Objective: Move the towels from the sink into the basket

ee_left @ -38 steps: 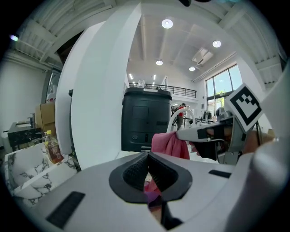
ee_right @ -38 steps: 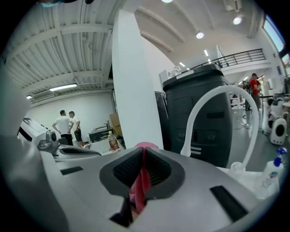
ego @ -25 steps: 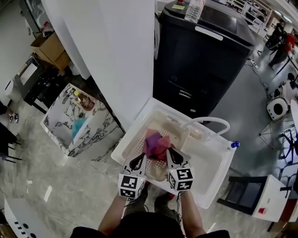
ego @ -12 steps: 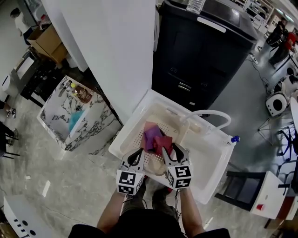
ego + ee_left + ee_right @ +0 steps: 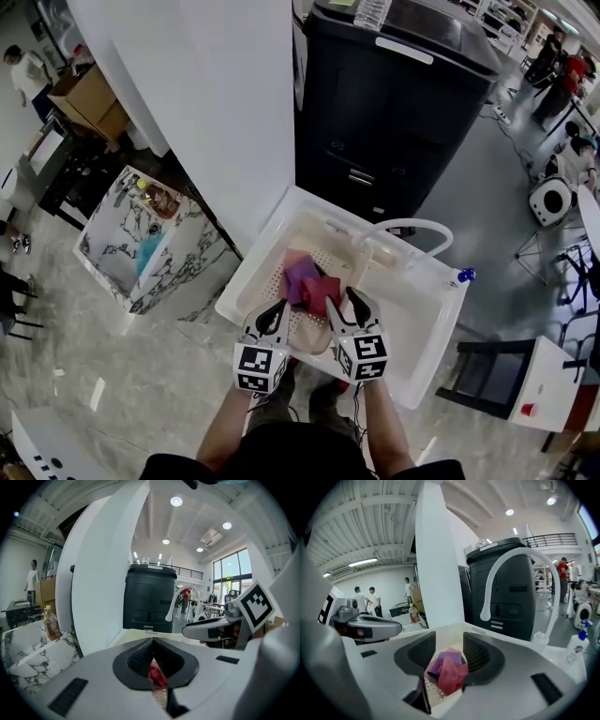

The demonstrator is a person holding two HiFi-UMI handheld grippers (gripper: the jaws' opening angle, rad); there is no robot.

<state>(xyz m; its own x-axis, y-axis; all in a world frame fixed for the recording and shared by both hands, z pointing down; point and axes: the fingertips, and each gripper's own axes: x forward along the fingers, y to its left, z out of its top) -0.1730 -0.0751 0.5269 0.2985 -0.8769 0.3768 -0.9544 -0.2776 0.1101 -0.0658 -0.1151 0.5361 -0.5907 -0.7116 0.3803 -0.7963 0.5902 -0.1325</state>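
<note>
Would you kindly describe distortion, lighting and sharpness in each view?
Head view: evenly lit, sharp, the white pillar leaning from wide-angle stretch. Left gripper view: fisheye, black corners, ceiling lamps glaring. Right gripper view: fisheye bends the ceiling ribs; towels crisp.

Large open lab or test hall, probably robotics, ribbed white ceiling [image 5: 361,531], mezzanine railing [image 5: 548,538], polished grey floor [image 5: 141,375], freestanding mock-up sink [image 5: 417,323], 2 people [image 5: 373,603] standing together.

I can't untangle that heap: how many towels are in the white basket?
2 for sure: a purple towel and a red towel touching it, heaped in the perforated basket. A pale pink edge behind may be a third.
</note>
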